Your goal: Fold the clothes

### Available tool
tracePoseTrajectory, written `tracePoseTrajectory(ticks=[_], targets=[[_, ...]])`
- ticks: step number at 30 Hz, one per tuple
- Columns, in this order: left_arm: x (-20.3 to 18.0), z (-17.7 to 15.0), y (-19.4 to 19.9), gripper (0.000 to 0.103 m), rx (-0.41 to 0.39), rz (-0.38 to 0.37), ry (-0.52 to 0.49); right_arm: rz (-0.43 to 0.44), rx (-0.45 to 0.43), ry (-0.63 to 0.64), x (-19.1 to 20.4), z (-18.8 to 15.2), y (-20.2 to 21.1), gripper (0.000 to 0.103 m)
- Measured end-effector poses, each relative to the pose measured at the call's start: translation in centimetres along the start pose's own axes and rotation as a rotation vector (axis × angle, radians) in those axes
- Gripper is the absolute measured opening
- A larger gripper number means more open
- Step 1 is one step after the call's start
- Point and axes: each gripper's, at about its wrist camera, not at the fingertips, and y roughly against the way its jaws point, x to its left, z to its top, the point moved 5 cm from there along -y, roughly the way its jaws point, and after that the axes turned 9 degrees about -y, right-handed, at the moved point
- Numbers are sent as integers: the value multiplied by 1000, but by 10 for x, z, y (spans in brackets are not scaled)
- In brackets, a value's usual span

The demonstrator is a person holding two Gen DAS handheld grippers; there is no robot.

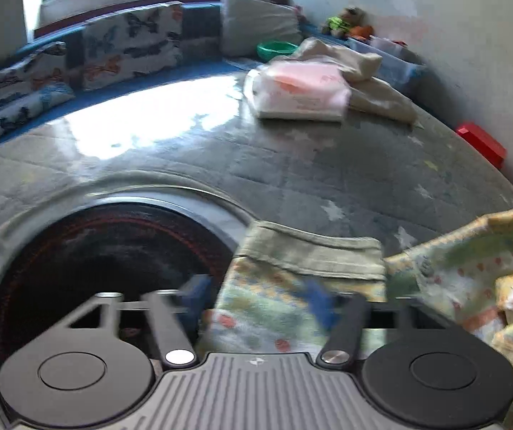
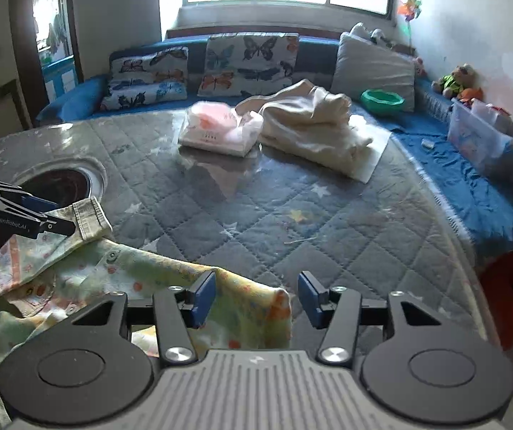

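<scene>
Two grippers work one printed garment (image 2: pixel 88 279) at the table's near edge: our left gripper (image 1: pixel 256 301) stands wide with its cuffed end between the jaws, and our right gripper (image 2: pixel 256 297) stands wide around a corner. We judge both should close on the cloth before lifting it flat. Beyond lie one cream garment (image 2: pixel 313 129) and one tissue pack (image 2: pixel 220 129).
</scene>
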Motion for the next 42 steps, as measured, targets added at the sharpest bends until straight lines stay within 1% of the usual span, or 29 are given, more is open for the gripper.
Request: tracePoseTrajectory(ticks=[1,2,3,4,6,11,12,14,16,17,18,20,21,22,23,24,26,28,29,31,32,35,37,38,40,41,42], targets=[[-1,0,1,29,-4,-11,-3,-3,7,-1,-1,0,-5,52],[-2,0,3,15,-10,-16,-9,-1,14,-3,-1,-1,-8,52],[-3,0,6,14,-18,-25,-13,5,23,-6,-2,-1,-11,52],[-3,0,10,8,-30,-46,-10,9,31,-10,-2,-2,-14,52],[-7,0,25,7,-66,-112,-2,8,41,-16,-4,-5,-17,52],[-34,-17,80,7,-161,-325,-77,17,52,-28,-7,-12,-17,52],[-43,-23,89,7,-166,-365,-108,19,53,-30,-7,-12,-16,51],[-62,-41,100,7,-143,-443,-165,25,54,-32,-7,-12,-15,50],[-78,-56,105,7,-110,-483,-221,25,47,-31,-6,-11,-14,51],[-83,-60,106,9,-98,-503,-239,23,42,-35,-6,-10,-13,51],[-84,-61,109,10,-98,-511,-250,23,37,-38,-6,-8,-12,52],[-78,-54,114,17,-127,-491,-242,30,25,-38,-6,-4,-9,53],[-74,-51,117,19,-141,-481,-237,33,19,-37,-5,-1,-8,54],[-69,-46,120,25,-158,-467,-230,37,14,-34,-4,1,-7,54],[-62,-40,121,34,-179,-438,-219,41,11,-30,-3,3,-6,55],[-57,-34,121,38,-201,-396,-214,47,12,-23,-2,4,-7,56],[-41,-24,115,40,-222,-301,-199,60,18,-7,2,7,-10,56],[-19,-16,99,41,-206,-211,-163,71,33,11,6,6,-15,56],[-10,-14,90,44,-193,-171,-148,77,42,20,9,6,-19,56],[7,-11,68,49,-152,-108,-106,90,51,39,13,4,-24,56],[14,-10,58,49,-133,-91,-88,94,54,48,15,4,-26,56],[23,-10,37,54,-95,-61,-79,113,71,78,20,4,-33,56],[26,-11,30,54,-80,-71,-66,122,88,105,24,4,-38,56],[27,-13,31,52,-81,-76,-66,127,99,118,26,4,-41,56],[28,-16,31,52,-79,-106,-76,131,127,143,29,2,-46,56],[27,-16,30,46,-76,-112,-85,135,138,152,30,1,-49,55],[25,-17,28,39,-72,-113,-93,138,149,160,32,-1,-51,50]])
